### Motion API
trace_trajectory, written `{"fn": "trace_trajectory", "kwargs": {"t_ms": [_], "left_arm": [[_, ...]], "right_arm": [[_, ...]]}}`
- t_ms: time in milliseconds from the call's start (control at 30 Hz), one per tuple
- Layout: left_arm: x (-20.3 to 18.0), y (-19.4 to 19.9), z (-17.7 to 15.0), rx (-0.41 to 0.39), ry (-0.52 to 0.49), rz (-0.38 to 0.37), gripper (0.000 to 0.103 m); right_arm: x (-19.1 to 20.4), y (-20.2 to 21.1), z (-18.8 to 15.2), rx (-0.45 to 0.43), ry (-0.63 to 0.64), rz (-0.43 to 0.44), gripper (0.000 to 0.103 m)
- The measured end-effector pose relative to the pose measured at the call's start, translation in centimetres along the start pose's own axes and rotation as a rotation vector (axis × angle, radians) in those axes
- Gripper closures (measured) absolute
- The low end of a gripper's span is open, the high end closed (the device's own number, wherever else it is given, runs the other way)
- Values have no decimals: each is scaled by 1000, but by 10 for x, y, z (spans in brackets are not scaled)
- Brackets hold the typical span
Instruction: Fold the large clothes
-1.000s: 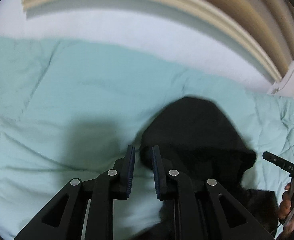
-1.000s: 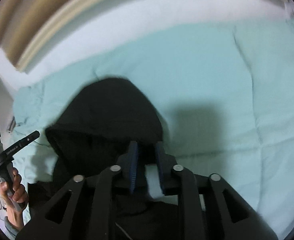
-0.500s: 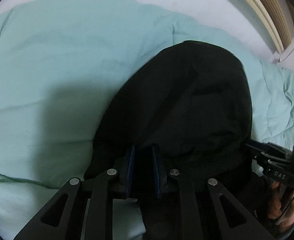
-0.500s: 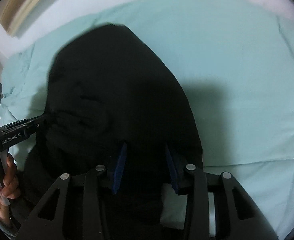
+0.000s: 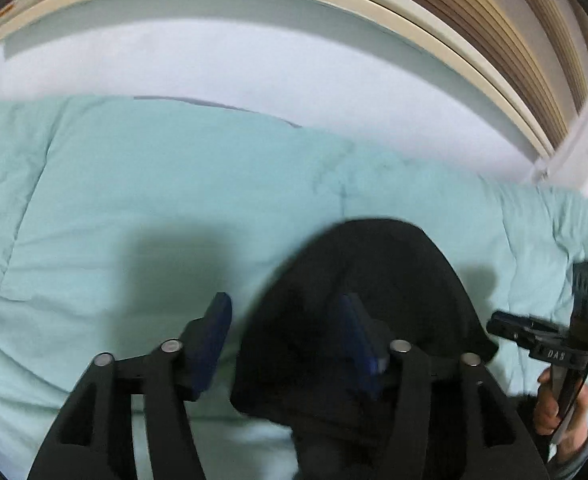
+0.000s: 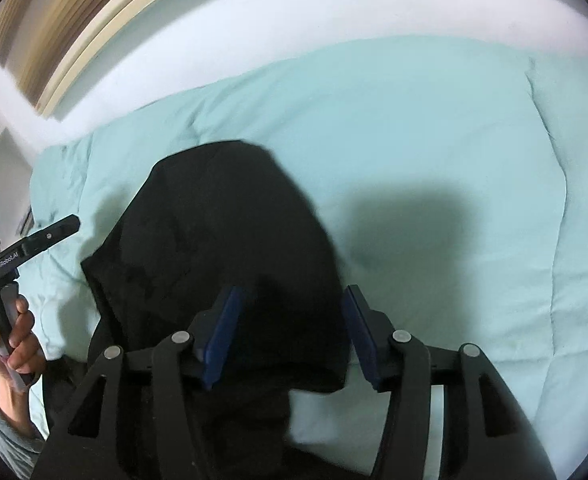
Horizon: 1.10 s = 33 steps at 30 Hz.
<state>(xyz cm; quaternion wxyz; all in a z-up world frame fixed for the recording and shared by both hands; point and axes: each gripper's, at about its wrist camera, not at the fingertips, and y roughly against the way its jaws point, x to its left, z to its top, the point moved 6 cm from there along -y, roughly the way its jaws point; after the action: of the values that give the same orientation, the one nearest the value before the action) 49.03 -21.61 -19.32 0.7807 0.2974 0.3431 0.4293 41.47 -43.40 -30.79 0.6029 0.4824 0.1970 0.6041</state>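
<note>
Dim, motion-blurred; fisheye edges curved; soft shadows.

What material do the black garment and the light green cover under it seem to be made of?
The black garment looks like soft, matte knit or fleece: it reflects no light and drapes in rounded folds. The exact fabric cannot be told. The light green cover looks like a padded, quilted woven cloth, perhaps cotton: stitched seams divide it into puffy panels with fine wrinkles.

My bed's pale green quilt spreads below a white wall; above the wall runs a cream-and-brown slatted band.
</note>
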Motion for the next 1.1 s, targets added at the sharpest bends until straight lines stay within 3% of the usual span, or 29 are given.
{"fn": "trace_trajectory", "kwargs": {"t_ms": [200,400,433,467,500,533,567,633,900,1100], "left_arm": [[22,-51,-10,142,99,-102,43],[12,-79,-27,203,82,-152,45],[13,-79,-26,198,69,-142,49],[10,-77,-26,189,49,-126,63],[8,-71,-27,176,31,-113,75],[4,-69,-28,162,20,-108,80],[3,-59,-27,139,11,-108,87],[-4,-41,-24,98,4,-127,89],[-31,96,-54,-79,-143,-161,91],[-57,196,-104,-168,-217,-169,91]], "right_arm": [[-17,-42,7,95,-120,112,46],[-3,-72,8,132,-146,242,42],[-2,-72,9,132,-144,240,42],[2,-73,10,127,-137,234,47],[-4,-64,11,121,-128,228,53],[-4,-57,12,111,-107,213,64],[0,-49,11,93,-80,203,76],[3,-29,12,55,-40,185,85],[54,83,-12,-139,146,61,89],[99,178,-72,-272,261,-35,89]]}}
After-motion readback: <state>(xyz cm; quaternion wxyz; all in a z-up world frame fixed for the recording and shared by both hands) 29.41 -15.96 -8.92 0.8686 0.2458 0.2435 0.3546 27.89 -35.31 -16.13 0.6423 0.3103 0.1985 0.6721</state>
